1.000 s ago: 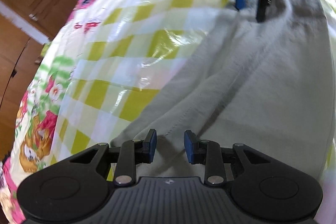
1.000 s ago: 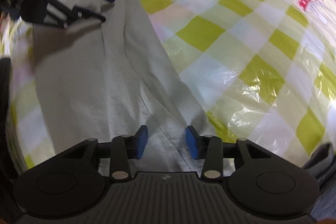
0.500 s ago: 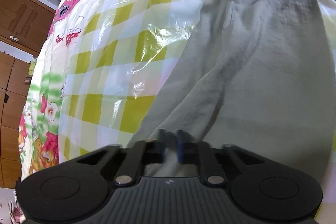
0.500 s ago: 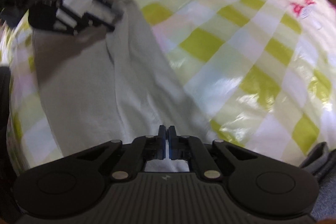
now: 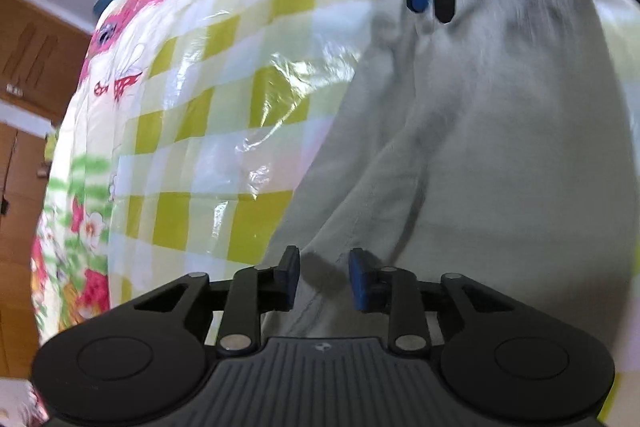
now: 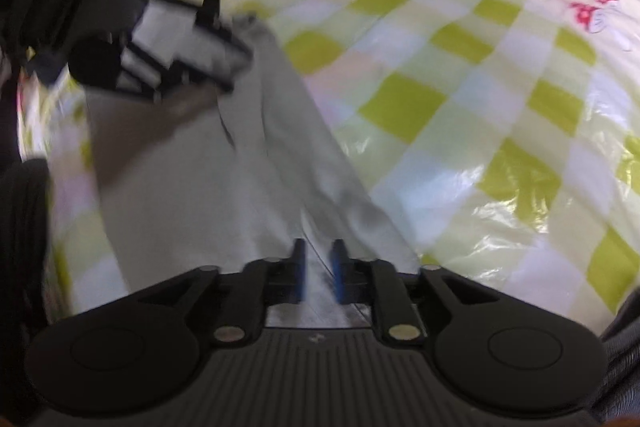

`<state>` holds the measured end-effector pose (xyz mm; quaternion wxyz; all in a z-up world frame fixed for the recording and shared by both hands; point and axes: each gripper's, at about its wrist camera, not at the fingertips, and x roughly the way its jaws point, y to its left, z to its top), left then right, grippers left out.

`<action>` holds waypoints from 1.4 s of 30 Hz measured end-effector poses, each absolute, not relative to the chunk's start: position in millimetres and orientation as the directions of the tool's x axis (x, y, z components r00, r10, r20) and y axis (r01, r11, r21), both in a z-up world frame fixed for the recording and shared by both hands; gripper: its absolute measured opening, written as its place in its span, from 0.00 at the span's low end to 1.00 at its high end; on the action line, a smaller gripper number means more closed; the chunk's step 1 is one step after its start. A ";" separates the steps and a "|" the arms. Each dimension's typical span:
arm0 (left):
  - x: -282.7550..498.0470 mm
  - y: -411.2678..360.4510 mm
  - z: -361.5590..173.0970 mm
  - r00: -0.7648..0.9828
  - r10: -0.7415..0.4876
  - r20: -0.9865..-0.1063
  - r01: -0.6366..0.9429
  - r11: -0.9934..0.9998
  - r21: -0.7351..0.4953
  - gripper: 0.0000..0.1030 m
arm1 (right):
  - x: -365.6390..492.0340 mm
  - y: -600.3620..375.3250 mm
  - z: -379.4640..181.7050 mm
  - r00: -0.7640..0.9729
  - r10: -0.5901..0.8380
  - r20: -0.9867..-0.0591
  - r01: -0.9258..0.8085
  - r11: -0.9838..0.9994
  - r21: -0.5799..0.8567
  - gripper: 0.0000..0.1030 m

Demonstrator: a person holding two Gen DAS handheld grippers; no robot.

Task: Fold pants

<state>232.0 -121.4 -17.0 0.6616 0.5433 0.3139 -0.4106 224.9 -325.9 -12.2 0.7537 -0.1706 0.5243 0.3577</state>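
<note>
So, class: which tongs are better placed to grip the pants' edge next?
Probably the left tongs: opening, they straddle the pants' edge seam. The right tongs, also opening, sit over blurred cloth.

Checked plastic cover [image 5: 224,131], wooden cabinets [image 5: 24,75]

Bright daylight, glare on the plastic cover [image 5: 288,79], motion blur throughout.

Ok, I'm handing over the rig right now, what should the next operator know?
Left hand-held gripper: jaws opening, pale grey cotton pants between the pads, not pinched.
Right hand-held gripper: jaws opening over the same edge further along, no grip seen.
Pants lie lengthwise on the green-and-white checked plastic-covered bed.
Done: pants look doubled lengthwise; frames are blurred.
Left: probably regrasp and fold them across.
</note>
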 end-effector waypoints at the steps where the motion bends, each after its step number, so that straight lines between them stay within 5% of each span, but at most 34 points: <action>1: 232.5 -122.1 -18.7 0.445 -0.199 -0.873 0.895 0.067 0.441 0.42 | 226.7 -324.0 -17.2 0.179 0.347 -0.921 -0.727 0.677 0.113 0.26; 10: 232.2 -121.9 -30.9 0.468 -0.191 -0.863 0.881 0.023 0.473 0.50 | 230.2 -308.9 -31.4 0.175 0.317 -0.932 -0.764 0.641 0.075 0.31; 12: 230.5 -121.5 -29.8 0.460 -0.184 -0.869 0.885 0.019 0.465 0.45 | 228.0 -308.2 -31.2 0.159 0.331 -0.930 -0.771 0.630 0.092 0.40; 15: 233.0 -122.1 -33.0 0.441 -0.158 -0.884 0.897 0.043 0.440 0.26 | 228.6 -307.6 -35.9 0.178 0.321 -0.930 -0.754 0.652 0.081 0.40; 16: 232.2 -122.6 -33.6 0.444 -0.155 -0.883 0.895 0.041 0.443 0.25 | 228.4 -306.4 -35.5 0.185 0.313 -0.932 -0.746 0.661 0.074 0.34; 17: 231.6 -123.0 -33.6 0.447 -0.153 -0.881 0.894 0.036 0.447 0.23 | 227.6 -305.9 -33.8 0.198 0.305 -0.931 -0.739 0.671 0.062 0.13; 18: 230.3 -123.4 -32.9 0.451 -0.153 -0.879 0.891 0.029 0.453 0.22 | 227.0 -307.1 -31.4 0.204 0.298 -0.933 -0.728 0.683 0.059 0.03; 30: 245.0 -119.3 -4.4 0.580 -0.225 -0.783 0.815 0.159 0.557 0.20 | 222.7 -334.7 18.1 0.382 0.327 -0.865 -0.606 0.795 0.033 0.03; 37: 257.6 -121.5 -27.6 0.626 -0.188 -0.757 0.777 0.230 0.585 0.21 | 244.7 -333.7 -25.9 0.395 0.244 -0.886 -0.545 0.838 -0.013 0.03; 39: 256.1 -113.9 -18.2 0.637 -0.201 -0.744 0.766 0.269 0.583 0.26 | 234.6 -329.9 -26.0 0.401 0.232 -0.886 -0.574 0.817 -0.046 0.06; 42: 254.0 -102.0 -1.1 0.707 -0.193 -0.681 0.695 0.367 0.618 0.27 | 225.9 -329.2 -18.1 0.449 0.217 -0.867 -0.553 0.830 -0.079 0.33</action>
